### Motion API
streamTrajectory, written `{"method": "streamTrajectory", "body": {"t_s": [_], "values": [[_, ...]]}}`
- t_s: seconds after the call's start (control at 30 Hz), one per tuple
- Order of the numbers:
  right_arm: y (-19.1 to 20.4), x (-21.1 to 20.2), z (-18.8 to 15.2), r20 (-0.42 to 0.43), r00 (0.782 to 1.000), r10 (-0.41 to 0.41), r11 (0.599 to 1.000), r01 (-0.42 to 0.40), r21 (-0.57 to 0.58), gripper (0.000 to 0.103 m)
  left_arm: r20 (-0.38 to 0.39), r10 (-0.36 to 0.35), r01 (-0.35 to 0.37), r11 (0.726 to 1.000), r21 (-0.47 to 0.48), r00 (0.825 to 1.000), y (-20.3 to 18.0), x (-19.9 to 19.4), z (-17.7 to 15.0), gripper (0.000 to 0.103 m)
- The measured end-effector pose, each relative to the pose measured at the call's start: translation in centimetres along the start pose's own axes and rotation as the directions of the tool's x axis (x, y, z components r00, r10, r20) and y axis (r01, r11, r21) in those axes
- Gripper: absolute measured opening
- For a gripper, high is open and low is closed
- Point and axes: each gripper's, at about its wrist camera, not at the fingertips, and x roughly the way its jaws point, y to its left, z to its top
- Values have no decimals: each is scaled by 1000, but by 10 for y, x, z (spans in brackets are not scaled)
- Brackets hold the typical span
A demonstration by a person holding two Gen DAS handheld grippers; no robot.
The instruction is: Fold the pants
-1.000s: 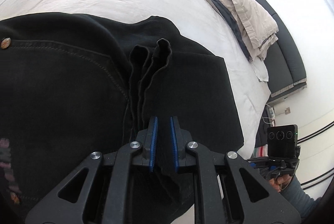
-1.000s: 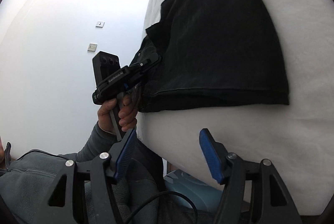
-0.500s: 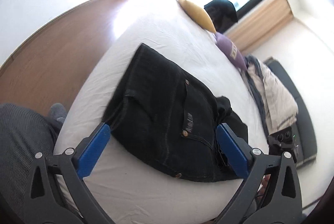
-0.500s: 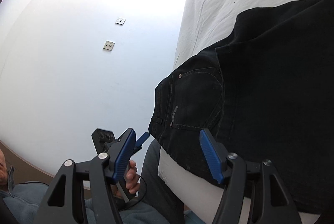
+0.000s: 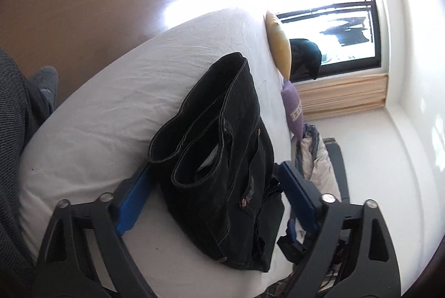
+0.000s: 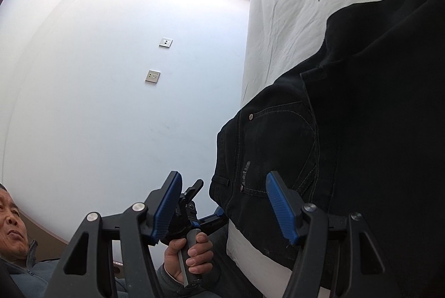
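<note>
You are pulling back your left gripper (image 5: 212, 188), now wide open and empty after releasing the pants (image 5: 222, 148), leaving them folded at the bed's (image 5: 111, 114) 6 o'clock edge, while your right gripper (image 6: 225, 203) is hovering open and empty too.

Black pants (image 5: 222, 136) folded on bed (image 5: 111, 114)

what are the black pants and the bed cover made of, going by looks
Pants: likely black denim, matte, going by the contrast topstitching, metal rivets and thick rolled hems. Bed cover: seems a thin woven sheet, perhaps cotton, white and matte with fine creases; the exact fibre cannot be told.

folded black pants (image 5: 222, 153) on white bed (image 5: 111, 117)
</note>
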Motion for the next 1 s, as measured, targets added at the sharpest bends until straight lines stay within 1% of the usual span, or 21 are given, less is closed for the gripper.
{"method": "streamTrajectory", "body": {"t_s": [0.03,0.07,0.1,0.13,0.2,0.27,0.37,0.43,0.5,0.53,0.57,0.6,0.63,0.67,0.7,0.77,0.9,1.0], "values": [[-1,1,2,2,1000,2,1000,-2,1,67,-10,1,-1,1000,-20,1000,3,3,2,58],[-1,5,2,2,1000,5,1000,-5,4,67,-11,7,-8,999,-41,1000,6,5,3,47],[-3,6,3,2,1000,6,1000,-6,7,67,-10,7,-8,998,-58,1000,7,10,4,40],[-5,4,2,1,1000,8,1000,-8,11,67,-20,2,-3,997,-79,1000,11,13,4,28],[-9,8,4,-11,1000,8,1000,-8,24,67,-34,-28,23,990,-138,999,21,17,6,22],[-11,14,7,-40,999,-6,1000,7,22,67,-38,-30,25,991,-132,999,21,15,8,18],[-15,26,17,-86,996,-18,999,20,27,67,-30,-12,10,997,-72,999,11,10,10,16],[-20,29,27,-100,994,-52,998,55,26,67,-28,-4,3,999,-33,1000,1,6,11,16],[-34,38,36,-137,984,-118,990,127,54,66,-24,3,-2,1000,8,1000,-12,5,12,15],[-44,45,39,-173,970,-172,980,185,65,55,-23,3,-3,1000,25,1000,-18,4,12,15],[-54,51,41,-203,957,-207,971,226,76,45,-23,-1,2,999,47,1000,-24,0,11,14],[-61,54,42,-214,949,-232,963,256,88,25,-21,-4,6,997,79,1000,-35,-3,10,14],[-68,54,44,-213,947,-240,956,269,117,11,-18,-8,10,993,114,1000,-47,-4,9,14],[-76,52,44,-206,950,-235,952,268,149,4,-16,-16,18,988,153,1000,-60,-4,8,12],[-82,51,43,-205,949,-240,947,275,164,0,-17,-18,21,982,188,1000,-73,-5,8,12],[-86,49,39,-180,960,-214,956,244,164,0,-27,-38,44,968,249,999,-99,-6,3,12],[-85,47,34,-150,964,-218,960,240,147,0,-53,-59,74,933,353,997,-146,1,-15,12],[-88,45,32,-138,970,-198,965,218,147,0,-72,-51,77,896,437,996,-179,9,-33,12]]}}
